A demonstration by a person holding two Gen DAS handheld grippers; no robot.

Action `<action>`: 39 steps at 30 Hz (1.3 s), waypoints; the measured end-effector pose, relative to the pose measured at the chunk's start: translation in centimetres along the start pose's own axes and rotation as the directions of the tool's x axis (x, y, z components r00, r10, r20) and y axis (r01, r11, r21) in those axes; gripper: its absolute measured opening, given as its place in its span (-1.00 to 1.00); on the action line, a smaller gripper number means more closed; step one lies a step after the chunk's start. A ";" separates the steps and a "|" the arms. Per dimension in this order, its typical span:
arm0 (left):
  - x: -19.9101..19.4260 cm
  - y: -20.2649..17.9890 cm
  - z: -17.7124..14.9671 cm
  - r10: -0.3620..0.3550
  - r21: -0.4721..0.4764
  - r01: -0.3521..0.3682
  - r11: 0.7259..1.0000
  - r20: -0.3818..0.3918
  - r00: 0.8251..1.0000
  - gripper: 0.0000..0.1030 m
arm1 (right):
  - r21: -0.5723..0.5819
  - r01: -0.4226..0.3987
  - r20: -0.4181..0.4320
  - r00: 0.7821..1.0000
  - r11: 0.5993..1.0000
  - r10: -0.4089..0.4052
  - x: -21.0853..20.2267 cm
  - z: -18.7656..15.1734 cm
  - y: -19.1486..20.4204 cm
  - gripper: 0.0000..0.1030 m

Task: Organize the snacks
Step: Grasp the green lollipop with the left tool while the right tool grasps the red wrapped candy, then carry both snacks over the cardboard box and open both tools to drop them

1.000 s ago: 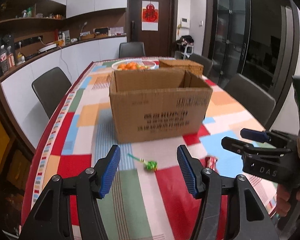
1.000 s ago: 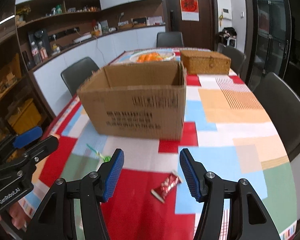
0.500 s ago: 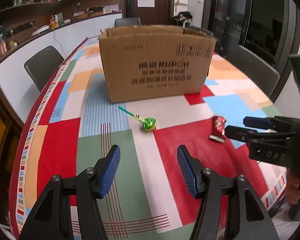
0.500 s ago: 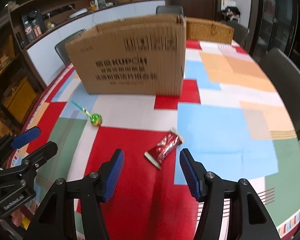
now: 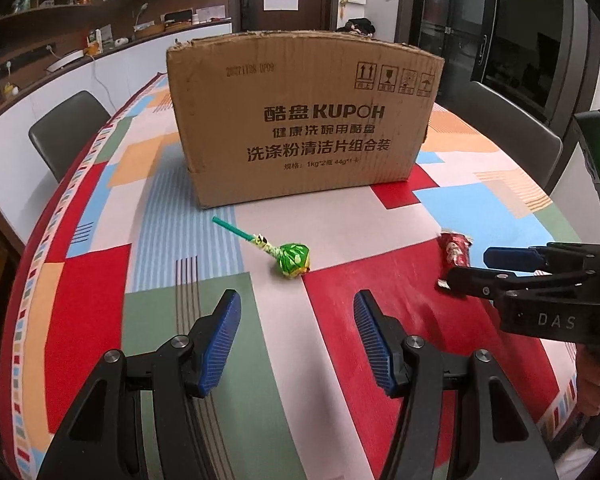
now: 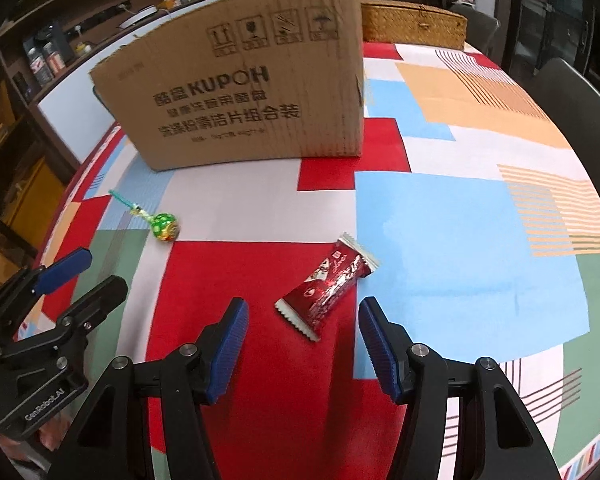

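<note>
A green-wrapped lollipop (image 5: 290,258) with a teal stick lies on the patchwork tablecloth, just ahead of my open, empty left gripper (image 5: 296,340). It also shows in the right wrist view (image 6: 165,225). A red snack bar wrapper (image 6: 327,285) lies just ahead of my open, empty right gripper (image 6: 300,344), near the gap between its fingers. The wrapper also shows in the left wrist view (image 5: 455,254), partly behind the right gripper (image 5: 496,268). A brown cardboard box (image 5: 304,120) printed KUPOH stands behind both snacks; its inside is hidden.
A woven basket (image 6: 414,20) sits behind the box at the right. Dark chairs (image 5: 66,128) stand along both table sides. The left gripper (image 6: 64,280) shows at the left of the right wrist view. The table edge curves close on the left.
Both grippers have dropped lower and moved closer to the table. The lollipop and the red wrapper now sit nearer their fingers, and the box's open top is out of sight.
</note>
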State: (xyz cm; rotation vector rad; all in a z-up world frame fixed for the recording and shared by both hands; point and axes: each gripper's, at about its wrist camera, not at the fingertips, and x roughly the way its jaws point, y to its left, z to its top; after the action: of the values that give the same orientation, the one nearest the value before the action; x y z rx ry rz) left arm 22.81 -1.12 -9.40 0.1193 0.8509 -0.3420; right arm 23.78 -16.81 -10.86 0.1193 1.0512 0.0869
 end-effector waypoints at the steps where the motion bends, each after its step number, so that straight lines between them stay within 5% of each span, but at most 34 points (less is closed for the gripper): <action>1: 0.3 0.1 0.1 0.000 0.000 0.000 1.000 -0.002 1.000 0.12 | 0.002 0.003 -0.001 1.000 1.000 -0.003 0.2 0.1 -0.1 0.13; 12: 4.2 1.0 1.6 -0.017 -0.044 0.014 0.999 -0.051 0.999 0.10 | 0.027 -0.001 -0.028 1.000 1.000 0.002 2.1 1.2 -0.4 -0.10; 28: 6.8 1.4 3.1 -0.067 -0.098 0.058 0.993 -0.097 0.993 -0.51 | -0.029 0.024 -0.039 0.999 0.999 -0.025 3.5 2.6 1.3 -0.51; 39: 5.1 0.4 3.0 -0.073 -0.078 0.066 0.995 -0.087 0.994 -0.51 | -0.030 0.002 -0.034 0.999 1.000 -0.003 3.1 2.6 0.8 -0.55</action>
State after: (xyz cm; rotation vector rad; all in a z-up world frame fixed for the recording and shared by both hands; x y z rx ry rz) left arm 28.18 -2.74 -11.26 0.0353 0.9577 -0.3717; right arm 27.56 -15.77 -12.17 0.0893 1.0837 0.1027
